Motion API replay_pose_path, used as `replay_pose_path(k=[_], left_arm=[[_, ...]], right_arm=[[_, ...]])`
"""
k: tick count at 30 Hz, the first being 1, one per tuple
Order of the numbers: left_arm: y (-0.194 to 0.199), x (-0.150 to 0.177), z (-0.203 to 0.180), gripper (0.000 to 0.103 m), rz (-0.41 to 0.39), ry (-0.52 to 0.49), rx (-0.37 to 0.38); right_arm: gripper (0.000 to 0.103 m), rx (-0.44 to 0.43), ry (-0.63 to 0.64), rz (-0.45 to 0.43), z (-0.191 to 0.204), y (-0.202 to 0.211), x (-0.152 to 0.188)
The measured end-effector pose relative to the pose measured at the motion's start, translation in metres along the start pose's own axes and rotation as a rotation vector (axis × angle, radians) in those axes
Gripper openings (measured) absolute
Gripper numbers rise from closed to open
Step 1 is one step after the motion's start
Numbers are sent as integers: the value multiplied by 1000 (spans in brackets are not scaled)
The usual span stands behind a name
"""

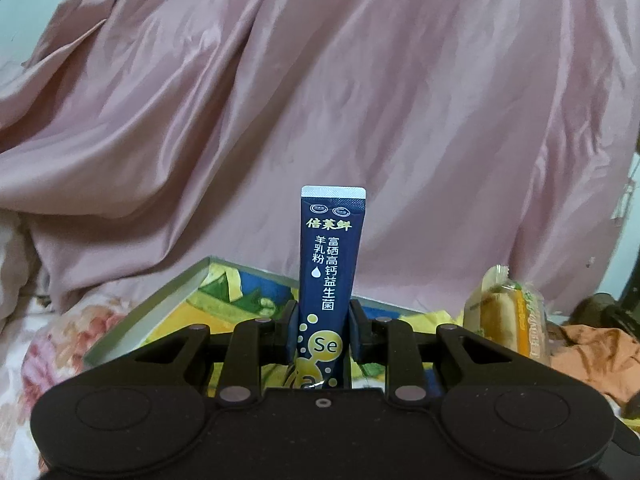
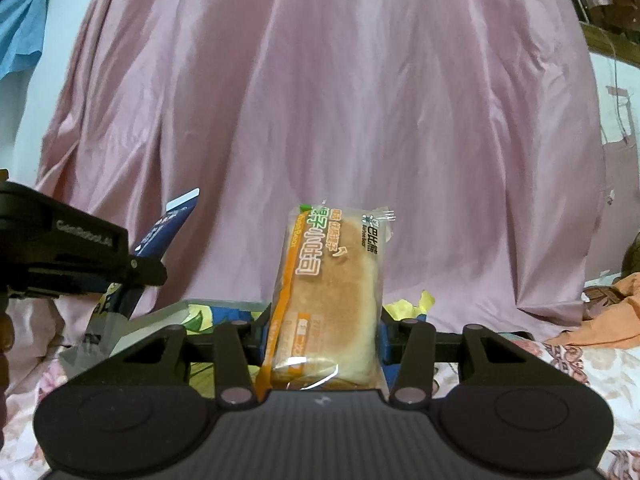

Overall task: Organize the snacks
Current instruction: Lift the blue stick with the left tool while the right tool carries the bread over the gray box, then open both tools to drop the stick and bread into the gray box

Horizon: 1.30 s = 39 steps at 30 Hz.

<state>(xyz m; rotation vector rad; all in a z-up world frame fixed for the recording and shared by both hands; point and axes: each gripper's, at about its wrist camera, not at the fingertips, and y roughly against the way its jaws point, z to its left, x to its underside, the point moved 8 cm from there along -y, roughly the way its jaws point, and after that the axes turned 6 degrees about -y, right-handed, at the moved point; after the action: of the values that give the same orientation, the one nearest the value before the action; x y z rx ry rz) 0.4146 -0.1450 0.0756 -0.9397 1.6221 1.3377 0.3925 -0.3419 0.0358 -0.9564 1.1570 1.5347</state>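
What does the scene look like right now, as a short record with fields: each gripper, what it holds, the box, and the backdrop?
left gripper: shut on the dark blue stick sachet, which stands upright between the fingers
right gripper: shut on the wrapped bread, held upright
box: shallow, open, colourful printed lining, lying below and ahead of both grippers
backdrop: pink cloth in folds
surface: floral bedding
snacks in box: cannot tell

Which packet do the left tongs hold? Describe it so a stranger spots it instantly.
Start at the big pink satin curtain filling the background. Below it lies a shallow grey-rimmed box with a colourful cartoon lining. Upright above it, pinched by the left tongs, is the narrow dark-blue stick sachet with gold "Se", unlike the wide clear-wrapped bread alongside.
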Motion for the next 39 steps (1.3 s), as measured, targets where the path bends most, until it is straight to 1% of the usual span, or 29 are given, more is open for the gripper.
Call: replay_pose_path(k=[3, 7, 12, 15, 19, 26, 29, 34, 39], left_arm=[[-23, 0, 2, 26, 11, -4, -21], [-52, 7, 3, 26, 51, 0, -51], [-68, 22, 9, 26, 95, 19, -67], [-67, 35, 15, 26, 115, 31, -76], [-62, 51, 18, 27, 130, 2, -88], [-49, 68, 14, 26, 164, -1, -81], [-39, 76, 8, 26, 168, -36, -80], [-35, 85, 6, 26, 172, -33, -74], [-32, 87, 1, 27, 170, -51, -74]], right_arm=[[51, -1, -9, 31, -1, -15, 3], [51, -5, -1, 92, -2, -32, 14], [51, -3, 13, 181, 0, -45, 34], [51, 5, 46, 210, 2, -46, 41], [51, -3, 60, 237, 3, -44, 44], [51, -12, 127, 281, 8, -34, 49], [51, -7, 156, 313, 9, -29, 53], [51, -13, 177, 357, 9, -24, 57], [52, -25, 168, 351, 5, -22, 57]])
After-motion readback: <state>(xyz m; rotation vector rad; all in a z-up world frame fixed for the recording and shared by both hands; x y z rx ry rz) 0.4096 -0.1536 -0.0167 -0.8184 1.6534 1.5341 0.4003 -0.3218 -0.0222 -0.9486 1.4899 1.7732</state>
